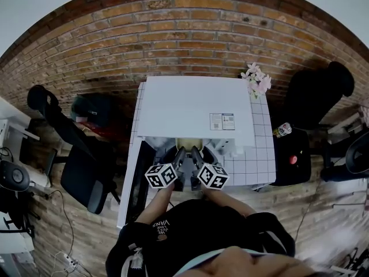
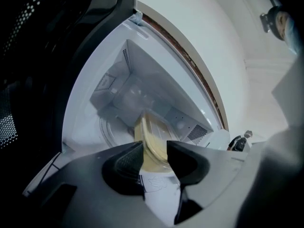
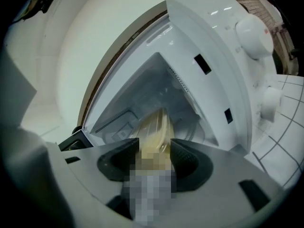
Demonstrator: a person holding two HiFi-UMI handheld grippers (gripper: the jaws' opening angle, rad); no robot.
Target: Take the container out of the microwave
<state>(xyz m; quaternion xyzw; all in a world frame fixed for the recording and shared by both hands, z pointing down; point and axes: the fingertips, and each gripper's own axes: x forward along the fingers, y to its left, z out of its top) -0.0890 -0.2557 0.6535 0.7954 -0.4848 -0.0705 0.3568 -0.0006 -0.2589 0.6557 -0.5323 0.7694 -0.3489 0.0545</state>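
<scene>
A white microwave [image 1: 196,105] stands on a white tiled table [image 1: 256,166] against a brick wall, its door [image 1: 138,189] swung open to the left. The person holds both grippers side by side at the oven's mouth. The left gripper [image 2: 155,158] has its jaws pinching the pale yellow, lidded container [image 2: 152,134], whose near end sits between the pads while its far end reaches back over the glass turntable [image 2: 110,132] inside the cavity. The right gripper [image 3: 154,158] has its jaws clamped on the same container from the other side, beside the control panel with its two round knobs [image 3: 254,30]. Pink flowers [image 1: 256,79] rest at the table's far right corner, and a bottle [image 1: 282,130] lies just off its right edge.
</scene>
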